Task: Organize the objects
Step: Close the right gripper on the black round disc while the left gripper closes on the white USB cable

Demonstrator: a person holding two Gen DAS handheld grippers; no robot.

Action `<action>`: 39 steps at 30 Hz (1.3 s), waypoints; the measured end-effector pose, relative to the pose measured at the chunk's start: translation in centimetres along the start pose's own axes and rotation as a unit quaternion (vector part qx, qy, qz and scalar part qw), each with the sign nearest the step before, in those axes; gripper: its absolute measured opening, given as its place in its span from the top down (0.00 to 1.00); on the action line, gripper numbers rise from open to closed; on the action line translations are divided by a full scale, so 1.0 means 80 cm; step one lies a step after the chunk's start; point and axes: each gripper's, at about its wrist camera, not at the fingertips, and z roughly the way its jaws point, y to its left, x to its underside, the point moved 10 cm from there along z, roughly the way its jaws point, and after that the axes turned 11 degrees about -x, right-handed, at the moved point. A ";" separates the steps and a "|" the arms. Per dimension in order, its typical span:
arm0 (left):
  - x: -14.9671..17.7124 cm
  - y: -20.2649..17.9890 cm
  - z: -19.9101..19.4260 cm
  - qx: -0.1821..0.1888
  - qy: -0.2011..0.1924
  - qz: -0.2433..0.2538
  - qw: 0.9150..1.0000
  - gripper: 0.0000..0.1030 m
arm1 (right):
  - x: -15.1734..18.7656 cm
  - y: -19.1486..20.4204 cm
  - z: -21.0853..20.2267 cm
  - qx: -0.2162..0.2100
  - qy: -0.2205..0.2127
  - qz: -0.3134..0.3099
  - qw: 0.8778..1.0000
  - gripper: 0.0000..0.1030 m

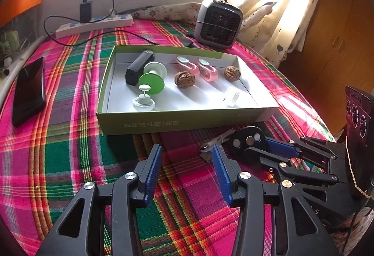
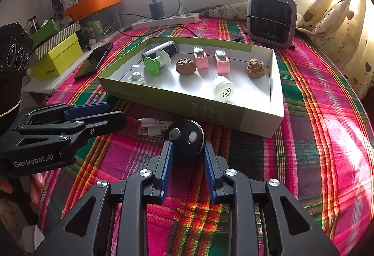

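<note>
Objects for sorting sit mostly inside a shallow cardboard tray (image 2: 264,120), green outside and white inside, which lies on a bench covered by a pink, green and red plaid cloth (image 2: 315,139). Behind the tray stand a small grey fan heater (image 2: 272,19) and a white power strip (image 2: 166,20) with a black charger plugged in; a black phone (image 1: 29,90) lies to the tray's left. In the tray, from larger to smaller: a black rectangular device (image 1: 138,65), a green-and-white spool (image 1: 152,77), two pink clips (image 2: 211,61) side by side, a white ribbed cylinder (image 2: 221,88), two brown wrinkled walnuts (image 1: 184,79), and a small white knob on a stem (image 1: 143,100). In front of the tray, on the cloth, the right gripper (image 2: 185,151) is clamped on a black round disc (image 2: 185,139) with silvery studs. Just beyond the disc lies a bundled white cable (image 2: 152,127). The left gripper (image 1: 187,158) hovers beside it, jaws apart and holding nothing.
</note>
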 end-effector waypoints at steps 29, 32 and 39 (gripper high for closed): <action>-0.005 -0.058 0.036 0.013 0.011 0.105 0.994 0.59 | 0.013 -0.055 -0.030 -0.014 -0.020 0.072 0.997 0.83; -0.005 -0.057 0.037 0.005 0.009 0.104 0.994 0.62 | 0.008 -0.055 -0.028 -0.027 -0.020 0.074 0.997 0.68; -0.005 -0.047 0.036 -0.003 0.009 0.088 0.996 0.77 | -0.008 -0.045 -0.011 -0.049 -0.014 0.065 0.997 0.58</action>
